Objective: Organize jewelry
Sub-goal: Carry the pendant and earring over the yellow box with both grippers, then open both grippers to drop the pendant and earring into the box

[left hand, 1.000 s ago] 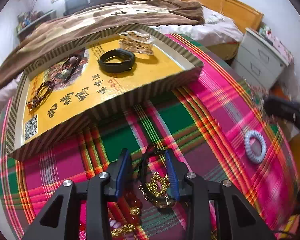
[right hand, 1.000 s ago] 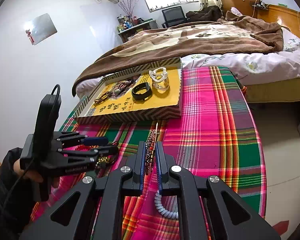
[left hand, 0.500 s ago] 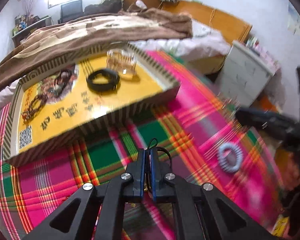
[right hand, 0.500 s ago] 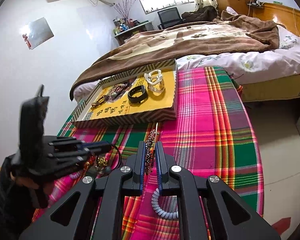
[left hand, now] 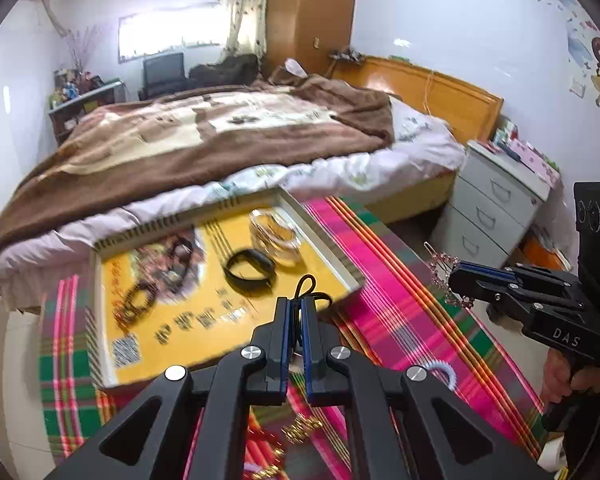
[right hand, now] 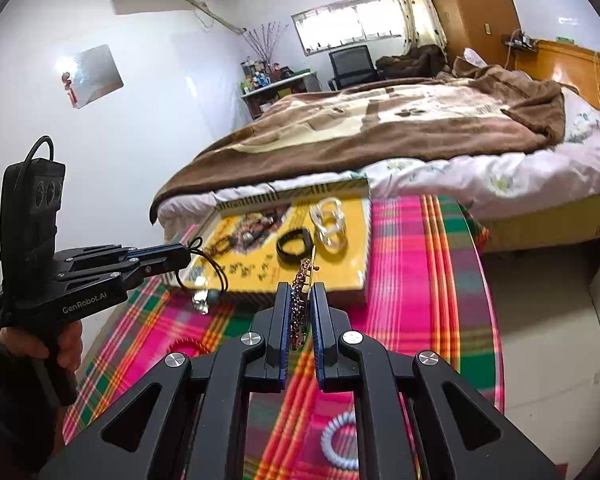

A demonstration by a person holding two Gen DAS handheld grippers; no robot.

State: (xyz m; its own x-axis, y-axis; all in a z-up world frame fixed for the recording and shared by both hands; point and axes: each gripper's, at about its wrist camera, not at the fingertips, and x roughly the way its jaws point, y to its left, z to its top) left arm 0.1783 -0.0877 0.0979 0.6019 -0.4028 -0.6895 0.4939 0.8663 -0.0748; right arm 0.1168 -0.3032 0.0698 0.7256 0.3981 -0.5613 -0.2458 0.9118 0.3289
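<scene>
Behind the table stands a big bed (left hand: 220, 136) with a brown blanket. On the table lies a bright plaid cloth (left hand: 400, 312), and on the cloth sits a yellow tray (left hand: 204, 320).

Lifted above the near edge of the tray, the left gripper (left hand: 296, 312) is squeezed together on a thin black cord (right hand: 210, 266). A small charm (right hand: 204, 300) hangs from the cord, just in front of the tray. To the right of the tray, the right gripper (right hand: 302, 300) is pressed together on a sparkly hair clip (right hand: 302, 284), held up in the air.

Inside the tray lie a black band (left hand: 250, 270), a clear chain bracelet (left hand: 276, 236) and some dark beads (left hand: 140, 300). In front of the tray, on the cloth, lie a pale coil hair tie (right hand: 338, 438), a red coil tie (right hand: 188, 346) and a gold piece (left hand: 302, 428).

I think both pieces go in the tray next. The cord is thin, so it may slip out. The swinging charm may catch on the tray edge. If the cord drops on the beads, they may tangle.
</scene>
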